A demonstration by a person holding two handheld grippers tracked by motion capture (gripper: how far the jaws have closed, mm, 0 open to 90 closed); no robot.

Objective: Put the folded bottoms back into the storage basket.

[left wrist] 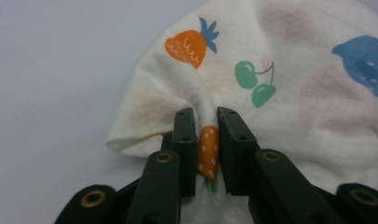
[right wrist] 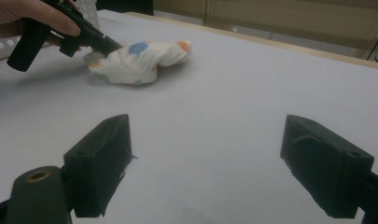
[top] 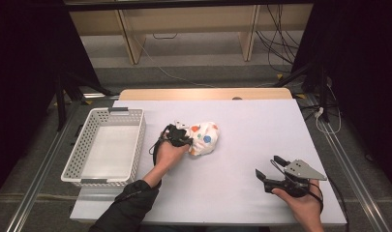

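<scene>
- Cloth [top: 204, 137]: white, printed with fruit shapes, lying crumpled on the table [top: 261, 130] near its middle, just right of the basket [top: 106, 145]
- Left claw [top: 186, 141]: clamped on a fold at the cloth's left edge; left gripper view shows the jaws nearly together with a pinch of fabric bearing an orange dotted print between them
- Left hand [top: 167, 154] grips the handle, dark sleeve [top: 128, 205] coming in from the bottom edge
- Right claw [top: 270, 166]: jaws wide apart, holding nothing, at the table's near right, well apart from the cloth
- Right gripper view: bare table between the jaws, cloth farther off at upper left
- Basket: white, perforated, on the table's left side, nothing seen inside
</scene>
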